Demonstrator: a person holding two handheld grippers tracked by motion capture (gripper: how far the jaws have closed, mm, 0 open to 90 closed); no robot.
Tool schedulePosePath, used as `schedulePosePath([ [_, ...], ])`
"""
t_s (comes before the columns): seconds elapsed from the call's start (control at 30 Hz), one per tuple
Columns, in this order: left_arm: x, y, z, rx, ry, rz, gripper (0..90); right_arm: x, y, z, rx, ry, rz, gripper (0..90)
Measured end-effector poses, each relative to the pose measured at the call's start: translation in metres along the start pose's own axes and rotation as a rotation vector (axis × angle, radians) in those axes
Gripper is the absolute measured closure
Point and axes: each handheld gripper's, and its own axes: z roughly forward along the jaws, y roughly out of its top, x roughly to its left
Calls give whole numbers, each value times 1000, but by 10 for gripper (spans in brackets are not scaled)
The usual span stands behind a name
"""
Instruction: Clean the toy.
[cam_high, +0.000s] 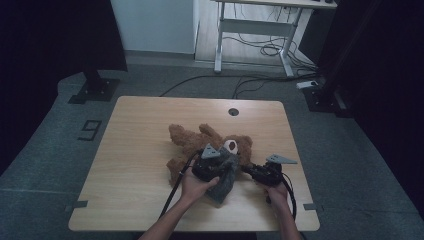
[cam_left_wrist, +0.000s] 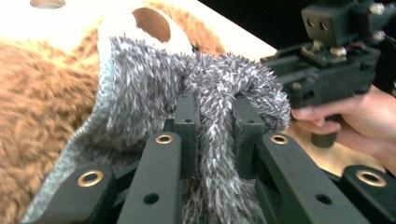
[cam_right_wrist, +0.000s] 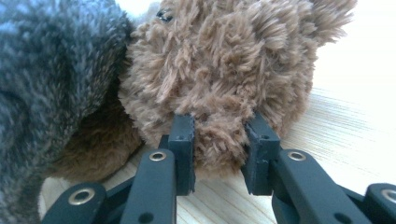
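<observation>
Left gripper (cam_left_wrist: 215, 135) pinching grey cloth (cam_left_wrist: 154, 88), centre frame; right gripper (cam_right_wrist: 219, 154) pinching teddy bear (cam_right_wrist: 219, 70). Risk: cloth slipping free, grip thin.

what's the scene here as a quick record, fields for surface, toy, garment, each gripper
surface: wooden table
toy: brown teddy bear lying on the table
garment: grey fuzzy cloth bunched at the bear's head
left gripper: shut on a fold of the grey fuzzy cloth
right gripper: shut on a brown plush part of the bear, low over the table
</observation>
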Motion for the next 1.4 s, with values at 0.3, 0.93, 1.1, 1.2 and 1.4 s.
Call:
schedulePosePath([
  [0.3, -6, -7, 30, 63, -12, 3, 773, 0, -1, 0, 10, -1, 1, 688],
  [0.93, -8, -39, 36, 154, -29, 2, 776, -2, -2, -1, 15, 10, -4, 690],
  [1.1, 4, -34, 5, 61, -37, -21, 776, -2, -2, -1, 14, 14, -10, 689],
  [1.2, 9, -21, -13, -8, -36, -26, 777, -3, -3, -1, 12, 17, -9, 689],
  [1.4, 14, 13, -30, -83, 20, 21, 777, -2, -2, -1, 14, 12, -7, 688],
])
